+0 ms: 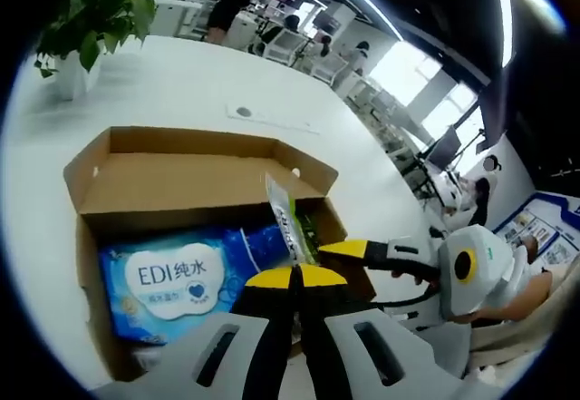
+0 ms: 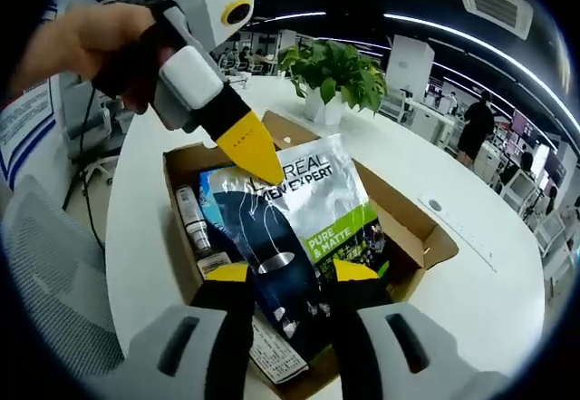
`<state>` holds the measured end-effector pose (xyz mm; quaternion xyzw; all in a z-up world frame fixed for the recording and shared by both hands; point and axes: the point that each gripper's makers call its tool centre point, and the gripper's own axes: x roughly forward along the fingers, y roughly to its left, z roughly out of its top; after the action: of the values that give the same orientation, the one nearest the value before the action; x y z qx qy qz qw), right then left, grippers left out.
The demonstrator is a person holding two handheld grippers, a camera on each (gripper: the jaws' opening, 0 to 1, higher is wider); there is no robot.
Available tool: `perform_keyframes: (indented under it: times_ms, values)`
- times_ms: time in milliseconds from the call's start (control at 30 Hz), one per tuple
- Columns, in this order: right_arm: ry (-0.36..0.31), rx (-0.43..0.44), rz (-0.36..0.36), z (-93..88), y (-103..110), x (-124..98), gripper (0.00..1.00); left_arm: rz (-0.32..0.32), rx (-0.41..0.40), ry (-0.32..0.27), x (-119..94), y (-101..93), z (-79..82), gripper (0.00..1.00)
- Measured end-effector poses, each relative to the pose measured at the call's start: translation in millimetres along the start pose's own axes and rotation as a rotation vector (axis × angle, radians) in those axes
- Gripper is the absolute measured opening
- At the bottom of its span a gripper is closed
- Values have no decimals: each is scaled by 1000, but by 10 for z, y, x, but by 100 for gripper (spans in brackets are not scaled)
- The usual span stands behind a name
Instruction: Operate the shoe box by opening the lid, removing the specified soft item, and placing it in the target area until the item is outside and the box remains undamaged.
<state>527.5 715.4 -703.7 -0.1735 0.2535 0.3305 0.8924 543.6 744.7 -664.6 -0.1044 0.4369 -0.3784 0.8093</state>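
An open cardboard shoe box (image 1: 195,178) (image 2: 412,223) lies on the white table with its lid flap folded back. A silver, dark and green L'Oreal pouch (image 2: 304,205) is raised above the box; in the left gripper view I see the pouch (image 1: 283,214) edge-on. My left gripper (image 1: 294,278) (image 2: 252,151) is shut on the pouch's top edge. My right gripper (image 2: 294,273) stands open, its fingers flanking the pouch's lower part, and the right gripper (image 1: 362,250) comes in beside the pouch. A blue EDI wipes pack (image 1: 177,282) lies in the box.
A small tube (image 2: 190,214) and a labelled packet (image 2: 272,350) also lie in the box. A potted plant (image 1: 86,19) (image 2: 335,78) stands on the table (image 1: 181,82) beyond it. A grey chair (image 2: 45,255) is at the table's edge. People sit at desks behind.
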Motion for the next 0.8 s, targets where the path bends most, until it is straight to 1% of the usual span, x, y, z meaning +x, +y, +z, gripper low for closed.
perform_keyframes:
  times_ms: [33,133,167,300,467,567,800]
  values:
    - [1,-5,0,-6,0,-6,27,-3,0,0,5,-5,0,0]
    - [1,2,6,-24,-7,-37,23,2,31,9,34,-11,-4,0]
    - [0,4,7,-24,-6,-39,21,15,56,8,35,21,19,0]
    - [-6,1,16,-6,25,-58,15,9,74,12,31,-11,20,0]
    - [-11,11,21,13,40,-93,12,12,110,18,20,-7,20,0]
    - [-15,13,23,23,50,-113,10,9,124,15,-5,-48,18,0]
    - [-37,1,38,120,109,-168,5,19,154,10,-97,-66,18,0]
